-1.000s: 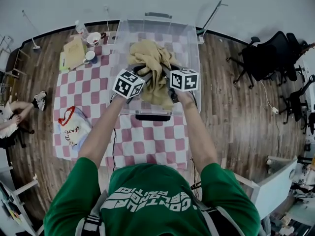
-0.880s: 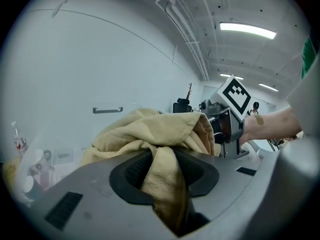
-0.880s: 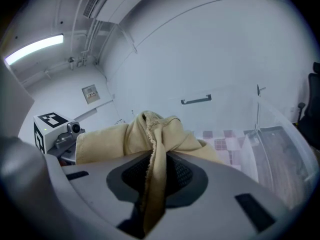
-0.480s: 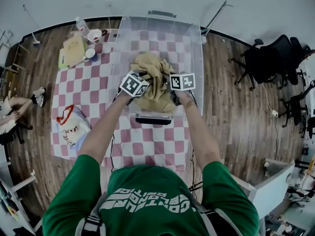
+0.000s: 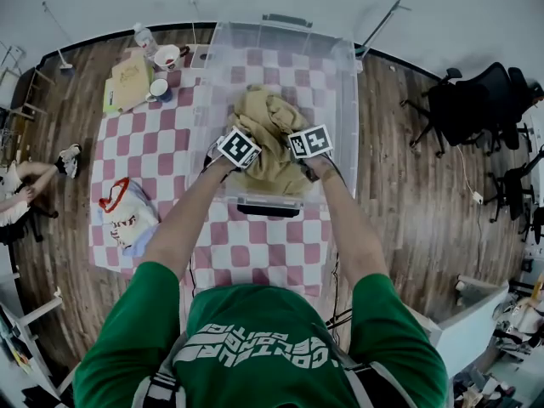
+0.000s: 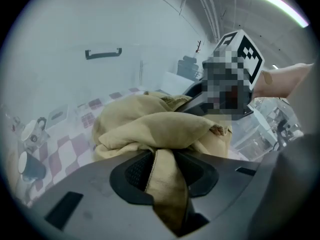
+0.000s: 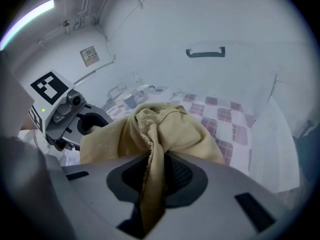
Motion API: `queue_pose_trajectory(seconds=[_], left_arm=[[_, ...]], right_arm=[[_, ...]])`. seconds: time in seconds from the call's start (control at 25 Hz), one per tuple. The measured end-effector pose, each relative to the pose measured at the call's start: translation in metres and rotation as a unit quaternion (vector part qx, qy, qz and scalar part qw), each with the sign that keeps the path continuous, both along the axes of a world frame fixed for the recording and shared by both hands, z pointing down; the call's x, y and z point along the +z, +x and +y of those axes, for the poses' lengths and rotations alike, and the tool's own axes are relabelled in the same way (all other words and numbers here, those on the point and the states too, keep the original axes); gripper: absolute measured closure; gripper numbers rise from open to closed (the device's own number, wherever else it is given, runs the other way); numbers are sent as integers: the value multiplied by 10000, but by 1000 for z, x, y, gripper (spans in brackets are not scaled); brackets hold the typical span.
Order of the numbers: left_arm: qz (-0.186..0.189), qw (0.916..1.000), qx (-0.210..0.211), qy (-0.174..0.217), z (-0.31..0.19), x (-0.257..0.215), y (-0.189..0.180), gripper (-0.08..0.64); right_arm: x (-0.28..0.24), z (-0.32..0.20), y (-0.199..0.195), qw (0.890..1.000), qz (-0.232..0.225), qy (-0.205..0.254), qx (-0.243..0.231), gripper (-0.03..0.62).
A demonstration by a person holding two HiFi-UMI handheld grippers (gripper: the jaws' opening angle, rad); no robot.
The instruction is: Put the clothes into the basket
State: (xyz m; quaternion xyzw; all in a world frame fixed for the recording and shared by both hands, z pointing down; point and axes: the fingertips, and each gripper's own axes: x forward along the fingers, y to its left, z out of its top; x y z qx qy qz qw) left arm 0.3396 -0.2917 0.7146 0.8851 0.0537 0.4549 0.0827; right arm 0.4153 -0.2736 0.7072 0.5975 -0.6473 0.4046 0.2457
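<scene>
Pinching one soft, crumpled tan garment (image 5: 269,130) with two grey claws side by side, the left claw (image 6: 162,171) and the right claw (image 7: 157,176) each clamped tight on a folded strip of the cloth drawn back between dimpled black pads. Holding the bunched lump inside the one clear, straight-walled plastic basket (image 5: 343,83) standing on the pink-and-white checked counter (image 5: 149,147), toward the basket's near end, long axis running from the claws away toward the far wall, underside possibly touching the basket floor, though hard to judge from above.
</scene>
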Motion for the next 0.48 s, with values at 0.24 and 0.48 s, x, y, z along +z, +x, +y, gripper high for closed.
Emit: queue_pose_trajectory(seconds=[0.24,0.48], left_arm=[[-448,9990,-2,-4,0,20,-15,446],[-728,9962,60,472,-8,30,-19,394]], right_arm=[[13,3,-7,9999,41,-92,-134,529],[10,5,-14,9982,350,-77,-481,497]])
